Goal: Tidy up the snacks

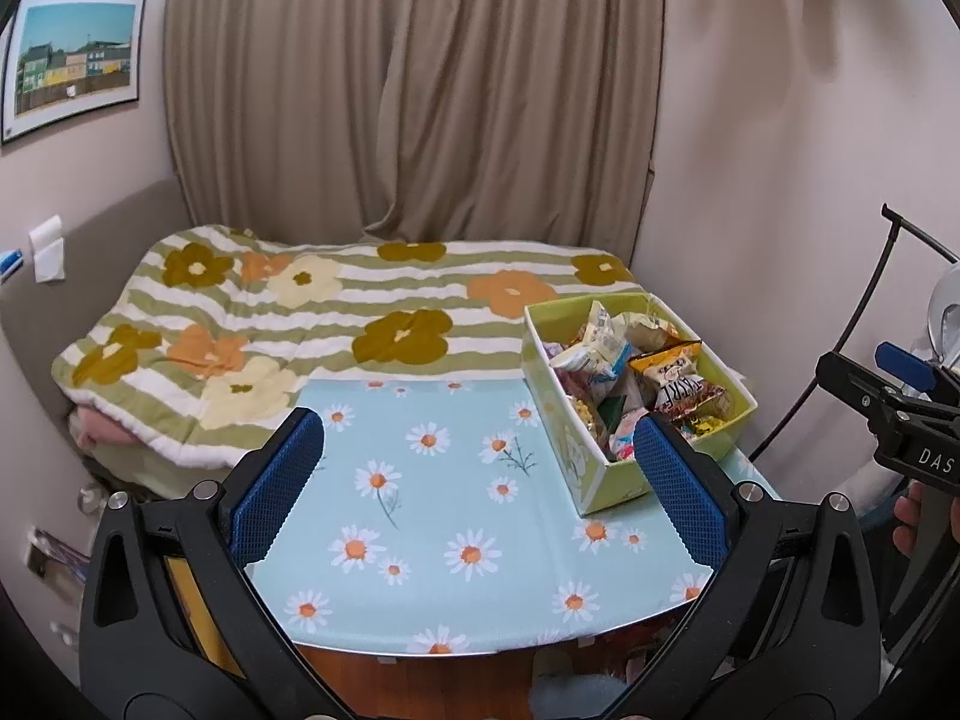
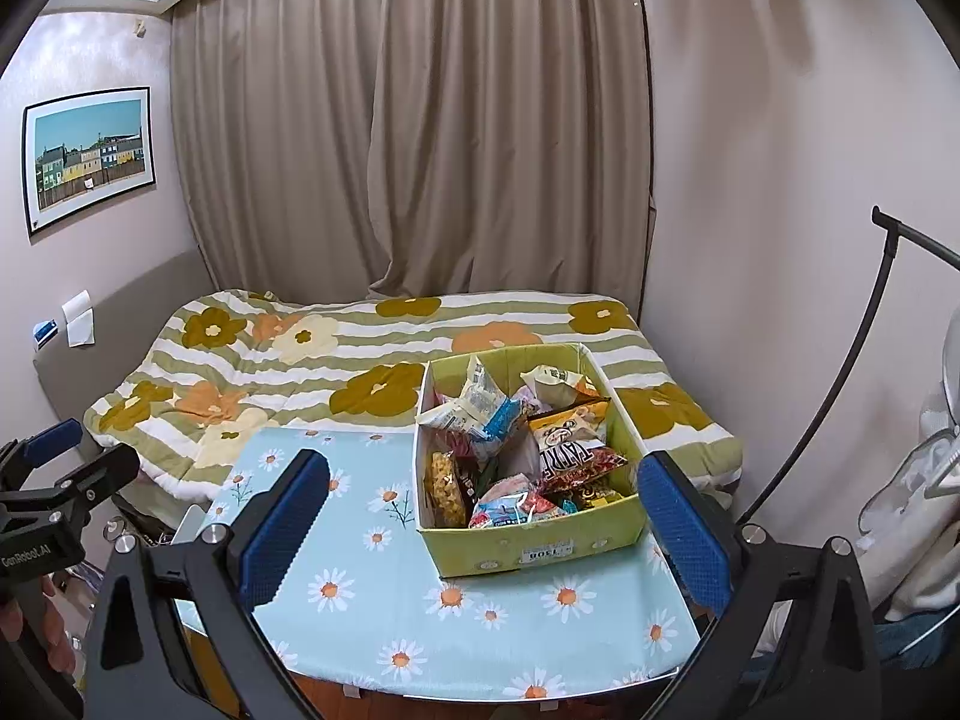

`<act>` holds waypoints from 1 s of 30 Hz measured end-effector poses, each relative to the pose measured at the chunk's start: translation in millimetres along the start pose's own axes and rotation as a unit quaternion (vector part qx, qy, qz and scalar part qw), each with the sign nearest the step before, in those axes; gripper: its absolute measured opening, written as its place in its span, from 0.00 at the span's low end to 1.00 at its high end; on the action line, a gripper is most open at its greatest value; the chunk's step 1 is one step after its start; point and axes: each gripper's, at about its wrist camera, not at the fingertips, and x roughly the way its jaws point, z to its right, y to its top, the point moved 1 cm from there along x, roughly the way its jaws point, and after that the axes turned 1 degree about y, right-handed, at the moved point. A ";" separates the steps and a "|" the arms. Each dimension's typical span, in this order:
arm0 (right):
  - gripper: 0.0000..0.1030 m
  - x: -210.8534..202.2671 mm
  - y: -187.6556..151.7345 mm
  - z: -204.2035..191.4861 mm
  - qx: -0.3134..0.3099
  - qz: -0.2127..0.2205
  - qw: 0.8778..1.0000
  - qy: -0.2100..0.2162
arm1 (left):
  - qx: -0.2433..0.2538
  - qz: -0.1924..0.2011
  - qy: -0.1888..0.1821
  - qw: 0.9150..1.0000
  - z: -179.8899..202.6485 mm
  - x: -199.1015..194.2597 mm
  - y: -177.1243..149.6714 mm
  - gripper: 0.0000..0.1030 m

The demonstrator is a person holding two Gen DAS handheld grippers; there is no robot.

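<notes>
Snacks [image 2: 522, 456] all piled in box [image 2: 528, 549]; table [image 1: 420, 540] bare. Left gripper [image 1: 474, 480], right gripper [image 2: 483, 525] spread wide, empty. Task looks done or unstarted.

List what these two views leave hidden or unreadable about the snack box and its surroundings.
- Lower snacks in the box: buried under the top packets in both views.
- Box's near corner, left wrist view: covered by the left gripper's finger.
- Most packet lettering: too small or crumpled to read.
- Table front edge: cut off by the right gripper body.
- Floor beside the bed: dark, blocked by gripper frames.
</notes>
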 end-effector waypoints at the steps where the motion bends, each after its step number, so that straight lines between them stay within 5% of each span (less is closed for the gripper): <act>1: 0.99 0.1 1.0 0.0 -0.001 0.001 1.000 0.000 | 0.000 0.001 0.001 1.000 0.0 0.1 0.7 1.00; 30: 0.99 4.4 7.3 3.3 0.001 0.003 1.000 0.002 | 0.002 0.007 0.023 1.000 7.2 -4.2 0.5 1.00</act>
